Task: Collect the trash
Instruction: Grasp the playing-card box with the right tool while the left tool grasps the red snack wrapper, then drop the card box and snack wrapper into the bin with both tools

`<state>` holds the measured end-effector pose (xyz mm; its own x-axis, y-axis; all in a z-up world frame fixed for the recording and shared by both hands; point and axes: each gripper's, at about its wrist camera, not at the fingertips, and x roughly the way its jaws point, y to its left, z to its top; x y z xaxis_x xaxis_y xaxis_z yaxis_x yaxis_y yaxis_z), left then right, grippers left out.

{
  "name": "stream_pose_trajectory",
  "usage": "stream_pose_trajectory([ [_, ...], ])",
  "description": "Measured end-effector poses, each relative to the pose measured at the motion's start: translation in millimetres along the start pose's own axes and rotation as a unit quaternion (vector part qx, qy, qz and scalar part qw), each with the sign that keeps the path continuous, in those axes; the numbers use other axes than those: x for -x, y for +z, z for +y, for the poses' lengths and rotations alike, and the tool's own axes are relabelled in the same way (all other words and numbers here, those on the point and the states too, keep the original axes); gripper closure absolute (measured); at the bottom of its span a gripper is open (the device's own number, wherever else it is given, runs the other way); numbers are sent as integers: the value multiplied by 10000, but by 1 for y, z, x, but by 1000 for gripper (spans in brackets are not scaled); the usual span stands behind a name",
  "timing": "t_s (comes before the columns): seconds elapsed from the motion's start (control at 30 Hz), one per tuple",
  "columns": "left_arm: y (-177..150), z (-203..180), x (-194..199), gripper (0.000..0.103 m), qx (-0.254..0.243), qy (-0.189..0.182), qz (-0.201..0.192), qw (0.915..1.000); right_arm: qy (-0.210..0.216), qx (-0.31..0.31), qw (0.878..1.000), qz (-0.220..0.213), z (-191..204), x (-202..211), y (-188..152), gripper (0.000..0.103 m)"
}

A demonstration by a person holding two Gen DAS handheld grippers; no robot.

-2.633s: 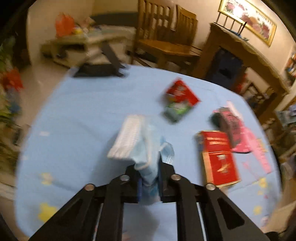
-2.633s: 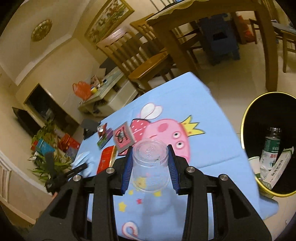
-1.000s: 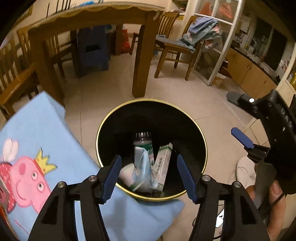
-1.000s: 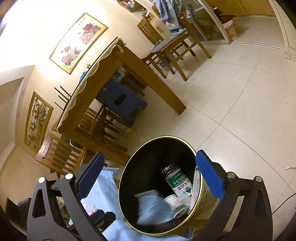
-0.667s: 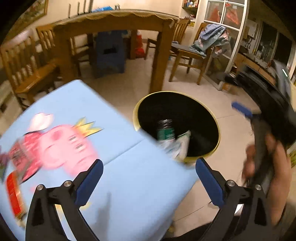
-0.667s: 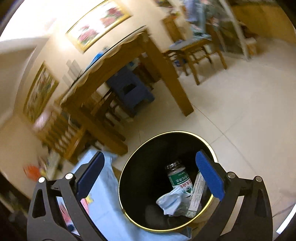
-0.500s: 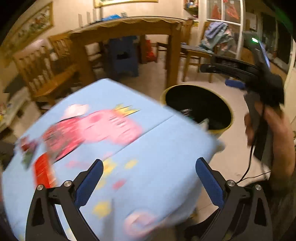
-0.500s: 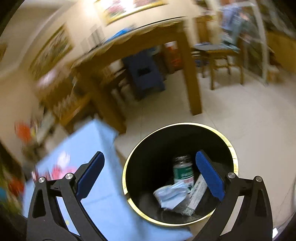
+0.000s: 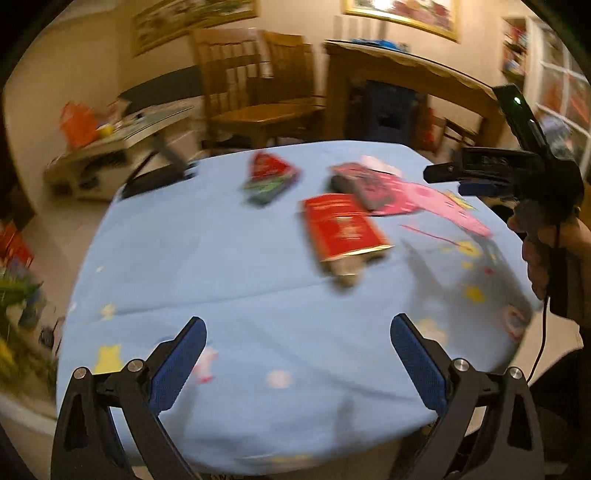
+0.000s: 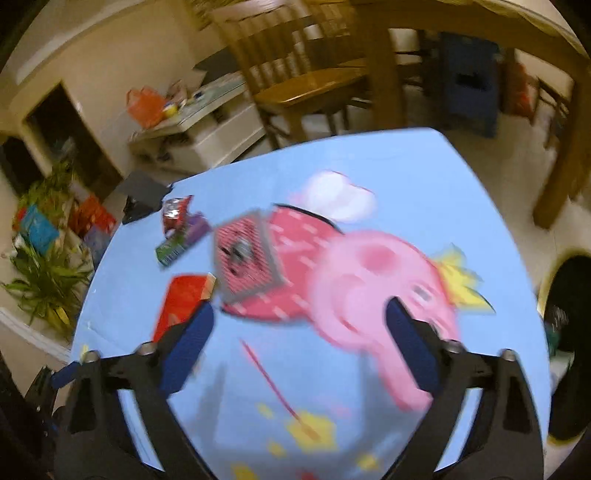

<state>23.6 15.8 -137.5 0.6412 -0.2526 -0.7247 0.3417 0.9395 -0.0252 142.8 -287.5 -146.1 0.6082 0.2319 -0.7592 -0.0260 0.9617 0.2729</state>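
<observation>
Both views are motion-blurred. On the light-blue cartoon-print tablecloth (image 9: 229,258) lie, left to right, a red-and-green snack wrapper (image 9: 269,177), a flat red carton (image 9: 341,229) and a pink-and-grey patterned packet (image 9: 364,184); their print is unreadable. The left gripper (image 9: 295,354) stands wide apart, empty. The right gripper (image 10: 297,345) is closing with nothing between its jaws. The black gold-rimmed bin (image 10: 567,332) is cut off at the right edge.

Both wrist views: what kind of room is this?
Likely a home living and dining room: wooden dining chairs, framed painting on the wall, houseplant on the floor, cartoon-print blue tablecloth.
</observation>
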Motion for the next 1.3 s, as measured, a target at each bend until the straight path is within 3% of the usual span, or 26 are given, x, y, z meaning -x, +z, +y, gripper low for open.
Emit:
stream_pose_trajectory([
  [0.07, -3, 20, 0, 7, 260, 9, -10, 9997, -118, 335, 9993, 154, 28, -22, 18, 33],
  [0.17, -6, 37, 0, 7, 540, -62, 27, 9985, -443, 831, 9949, 372, 61, -57, 35, 34],
  [0.3, -4, 44, -1, 7, 695, -142, 8, 9975, -832, 1163, 9876, 652, 68, -89, 40, 39],
  [0.33, -3, 45, -1, 7, 716, -166, 22, 9973, -787, 1111, 9874, 806, 63, -97, 39, 45],
  [0.37, -4, 45, -2, 7, 727, -179, 34, 9972, -605, 994, 9893, 879, 60, -100, 37, 45],
  [0.43, -2, 45, -3, 7, 743, -204, 68, 9970, -303, 795, 9934, 768, 52, -87, 32, 46],
  [0.6, 20, 46, -12, 7, 618, -274, 52, 9977, -320, 698, 9964, 356, 21, -34, 7, 47],
  [0.77, 85, 38, -35, 7, 274, -312, -128, 9991, -126, -61, 9999, 85, -53, 5, -16, 47],
  [0.83, 112, 34, -53, 7, 261, -570, -134, 9979, 65, -463, 9989, -34, -82, 12, -28, 47],
  [0.93, 147, 33, -93, 7, 405, -650, 41, 9971, 365, -929, 9948, -197, -112, 22, -42, 47],
  [1.07, 173, 33, -145, 7, 572, -459, 420, 9964, 302, -600, 9972, -329, -105, 31, -42, 47],
  [1.13, 180, 31, -164, 21, 584, -191, 581, 9964, 352, -605, 9971, -289, -101, 30, -43, 47],
  [1.17, 182, 33, -171, 49, 606, -107, 681, 9958, 377, -596, 9971, -300, -98, 30, -42, 47],
  [1.2, 181, 34, -177, 70, 662, -71, 805, 9945, 397, -579, 9970, -333, -95, 30, -41, 47],
  [1.3, 178, 41, -174, 75, 922, -85, 701, 9932, 403, -537, 9967, -466, -94, 36, -36, 47],
])
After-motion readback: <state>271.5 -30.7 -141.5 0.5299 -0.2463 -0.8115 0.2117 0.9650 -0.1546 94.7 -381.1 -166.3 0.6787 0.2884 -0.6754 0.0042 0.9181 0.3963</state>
